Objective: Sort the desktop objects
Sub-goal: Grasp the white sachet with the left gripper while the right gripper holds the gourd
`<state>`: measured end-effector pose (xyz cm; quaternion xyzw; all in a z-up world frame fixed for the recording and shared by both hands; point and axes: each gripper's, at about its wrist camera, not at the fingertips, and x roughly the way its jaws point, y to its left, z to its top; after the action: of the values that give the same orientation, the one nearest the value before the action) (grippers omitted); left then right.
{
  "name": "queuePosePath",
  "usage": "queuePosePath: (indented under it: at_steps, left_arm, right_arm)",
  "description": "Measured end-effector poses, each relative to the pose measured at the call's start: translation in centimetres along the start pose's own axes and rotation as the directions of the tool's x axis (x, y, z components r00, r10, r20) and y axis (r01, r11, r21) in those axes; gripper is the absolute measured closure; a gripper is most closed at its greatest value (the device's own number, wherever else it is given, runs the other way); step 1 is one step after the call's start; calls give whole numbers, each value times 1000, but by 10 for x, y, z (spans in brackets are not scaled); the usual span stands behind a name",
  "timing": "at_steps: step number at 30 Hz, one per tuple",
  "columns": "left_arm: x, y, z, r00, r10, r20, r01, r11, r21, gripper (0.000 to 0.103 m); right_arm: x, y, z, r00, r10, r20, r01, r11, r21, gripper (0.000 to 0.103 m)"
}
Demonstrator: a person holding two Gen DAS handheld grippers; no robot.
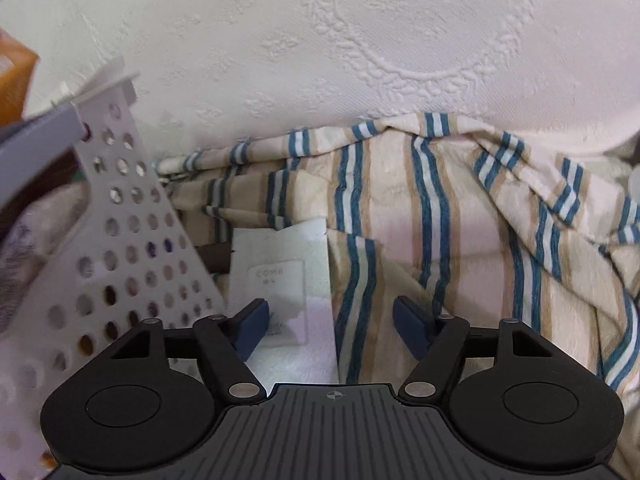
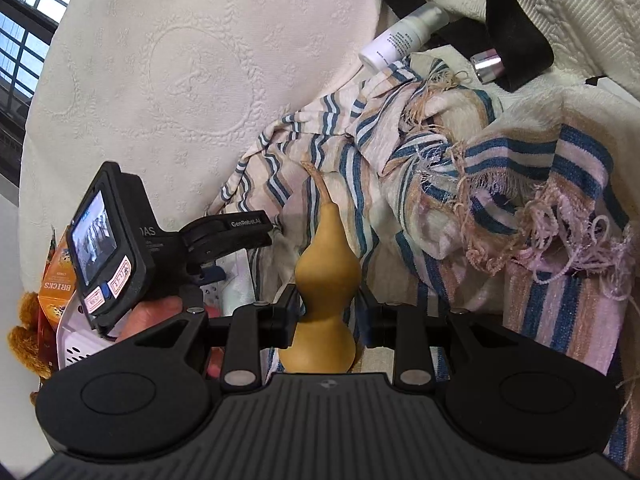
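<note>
Left tongs (image 1: 330, 330) are hovering spread over a white comb packet (image 1: 282, 276), just beside the perforated white basket (image 1: 132, 240). Right tongs (image 2: 327, 316) are pinching a tan gourd (image 2: 325, 280) above the striped cloth (image 2: 460, 184).

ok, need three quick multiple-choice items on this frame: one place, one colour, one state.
1. Where is the white packet?
A. beside the perforated basket
B. on the bottle
C. inside the box

2. Colour of the striped cloth's dark stripes?
A. red
B. blue
C. black

3. The right gripper is:
A. open, empty
B. shut on the gourd
C. out of view

Answers:
1 A, it lies against the basket's wall.
2 B, the stripes are teal-blue.
3 B, the pads pinch the gourd's waist.
</note>
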<state>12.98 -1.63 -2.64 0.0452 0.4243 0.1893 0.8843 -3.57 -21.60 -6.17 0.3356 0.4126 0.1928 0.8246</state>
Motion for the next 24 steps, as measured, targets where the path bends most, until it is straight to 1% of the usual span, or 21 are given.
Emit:
queuePosePath:
  at_steps: [1,3,5,7,9,11,12,13,14,15,17,20,22,24]
  left_arm:
    - [-4,-8,-3,1000,29,0,-29,999,26,15]
    - [-13,-23,-11,993,114,14,-114,991,70,6]
    - [-22,-32,-17,984,168,56,-172,981,88,0]
    - [-19,-36,-18,976,213,38,-216,971,102,0]
    - [-14,-43,-18,965,260,35,-263,956,134,1]
    - [-10,-45,-17,955,295,44,-298,947,119,1]
    - [-10,-48,-19,957,288,39,-290,950,118,2]
    - [-6,-44,-16,972,236,-3,-235,967,100,4]
    - [-6,-38,-14,977,211,-33,-209,976,52,5]
    - [-10,-38,-13,980,194,-38,-193,981,32,7]
    - [-11,-39,-12,981,185,-51,-183,983,28,6]
    - [-14,-42,-14,978,197,-60,-196,980,33,4]
    - [-16,-43,-12,977,196,-78,-196,981,17,3]
    - [-19,-44,-13,977,197,-85,-196,980,20,2]
  right_arm:
    - [2,0,1,1000,2,-1,-2,1000,2,69]
    - [5,0,1,1000,4,-2,-4,1000,3,69]
    - [3,0,1,1000,6,-2,-6,1000,6,69]
    - [1,-1,1,1000,11,2,-11,1000,12,69]
    - [0,-2,1,1000,13,3,-13,1000,18,69]
    - [-1,-2,1,1000,15,-1,-15,1000,23,69]
    - [-1,-2,1,1000,15,-2,-15,1000,25,69]
    - [-1,-2,0,1000,15,-3,-15,1000,27,69]
    - [-1,-2,0,1000,15,-4,-15,1000,27,69]
    - [-1,-2,0,1000,16,-3,-16,1000,27,69]
    - [-1,-2,0,1000,18,-4,-18,999,32,69]
    - [-1,-5,-1,1000,26,-15,-25,998,51,69]
    - [-3,-5,-3,999,28,-16,-27,998,52,69]
    - [-2,-4,-3,1000,27,-14,-26,998,57,68]
